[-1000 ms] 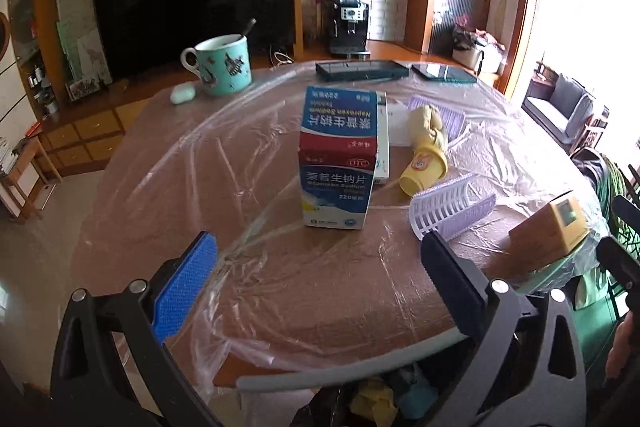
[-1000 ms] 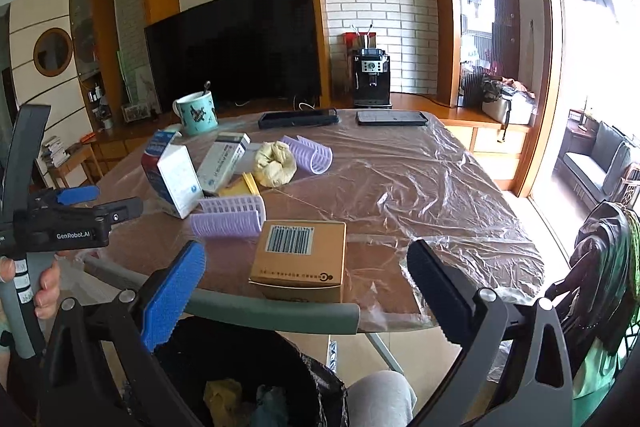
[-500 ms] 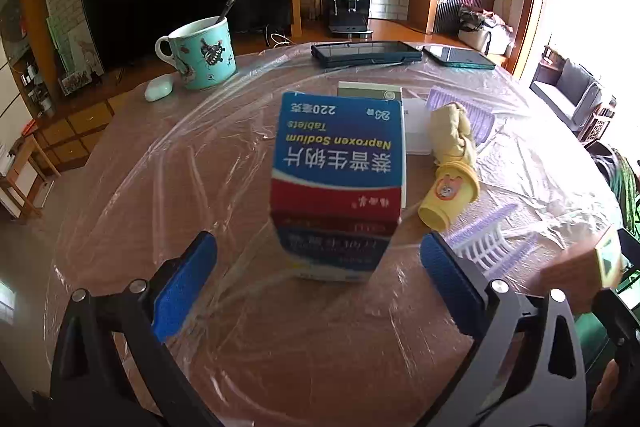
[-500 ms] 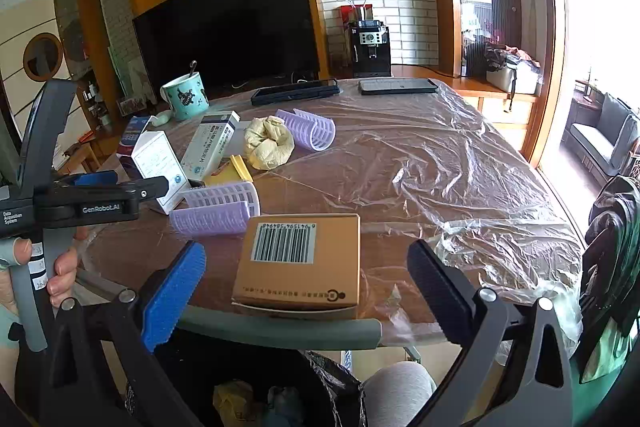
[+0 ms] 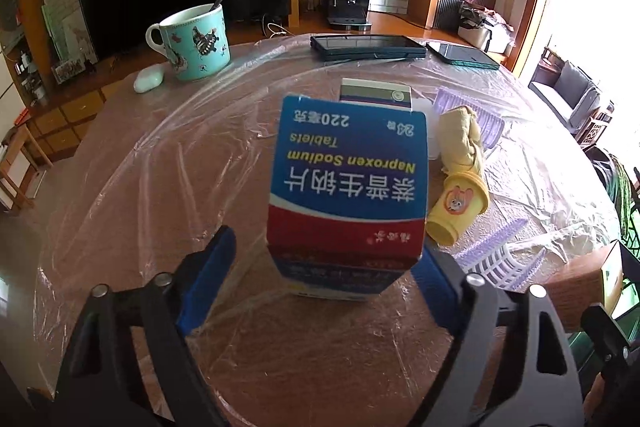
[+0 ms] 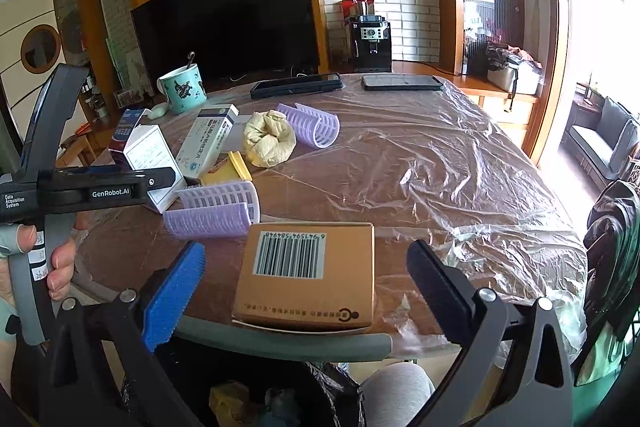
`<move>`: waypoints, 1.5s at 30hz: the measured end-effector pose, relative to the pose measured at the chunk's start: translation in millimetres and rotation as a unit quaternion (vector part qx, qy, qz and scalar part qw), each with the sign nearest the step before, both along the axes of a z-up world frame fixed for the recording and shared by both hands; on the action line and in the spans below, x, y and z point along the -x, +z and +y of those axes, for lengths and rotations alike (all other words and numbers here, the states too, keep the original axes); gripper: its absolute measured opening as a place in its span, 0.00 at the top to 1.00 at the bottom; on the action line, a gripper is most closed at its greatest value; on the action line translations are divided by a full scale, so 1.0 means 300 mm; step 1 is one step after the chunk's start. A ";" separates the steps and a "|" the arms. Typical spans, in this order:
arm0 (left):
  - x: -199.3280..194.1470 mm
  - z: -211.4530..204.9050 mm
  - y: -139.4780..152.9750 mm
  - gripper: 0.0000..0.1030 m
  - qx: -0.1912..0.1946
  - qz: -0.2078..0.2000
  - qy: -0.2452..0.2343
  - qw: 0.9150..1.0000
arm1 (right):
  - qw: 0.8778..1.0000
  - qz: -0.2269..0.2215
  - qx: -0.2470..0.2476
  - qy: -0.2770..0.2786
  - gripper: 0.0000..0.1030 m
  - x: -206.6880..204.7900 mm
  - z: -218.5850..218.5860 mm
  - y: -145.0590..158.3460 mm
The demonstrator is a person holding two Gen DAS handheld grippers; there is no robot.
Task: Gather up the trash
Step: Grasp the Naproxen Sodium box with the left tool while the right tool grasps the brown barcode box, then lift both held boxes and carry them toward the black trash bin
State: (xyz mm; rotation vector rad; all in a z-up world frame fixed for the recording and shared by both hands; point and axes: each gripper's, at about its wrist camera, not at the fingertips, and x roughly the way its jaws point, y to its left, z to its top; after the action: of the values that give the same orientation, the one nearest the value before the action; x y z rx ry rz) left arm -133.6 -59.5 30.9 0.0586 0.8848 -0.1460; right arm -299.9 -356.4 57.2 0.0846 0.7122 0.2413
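A blue and red medicine box (image 5: pixel 348 183) stands upright on the plastic-covered table (image 5: pixel 140 187). It is between the fingers of my left gripper (image 5: pixel 328 251), whose jaws are closing; the left pad (image 5: pixel 208 275) is still a gap away from the box. A brown cardboard box (image 6: pixel 308 279) with a barcode lies at the table's front edge. It sits between the wide-apart fingers of my right gripper (image 6: pixel 306 267), which is open and touches nothing. In the right wrist view a hand (image 6: pixel 60 267) holds the left gripper (image 6: pixel 160 183) at the left.
A yellow cup (image 5: pixel 460 207) stuffed with cloth, purple hair rollers (image 6: pixel 212 211), a white medicine box (image 6: pixel 208 143), a teal mug (image 5: pixel 196 43) and two dark tablets (image 5: pixel 368 47) lie on the table. A black-lined trash bin (image 6: pixel 280 395) sits below the front edge.
My left gripper has come forward until the medicine box is between its fingers, and its jaws have narrowed. The right gripper has edged closer to the brown box.
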 end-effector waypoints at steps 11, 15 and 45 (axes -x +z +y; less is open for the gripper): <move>0.013 -0.016 -0.001 0.45 -0.004 -0.002 -0.010 1.000 | 1.000 0.015 -0.011 -0.003 0.21 -0.026 -0.012 -0.018; 0.016 -0.019 -0.004 0.51 -0.003 0.000 -0.013 1.000 | 1.000 0.021 -0.017 -0.004 0.32 -0.036 -0.017 -0.022; 0.174 0.027 0.073 0.54 0.018 -0.038 -0.011 0.999 | 0.999 0.012 -0.041 0.026 0.44 -0.060 0.005 0.036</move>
State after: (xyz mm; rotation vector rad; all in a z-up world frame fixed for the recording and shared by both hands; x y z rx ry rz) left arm -185.7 -51.3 52.7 0.0403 0.8063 -0.1795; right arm -281.8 -354.9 67.8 0.1473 0.7283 0.3207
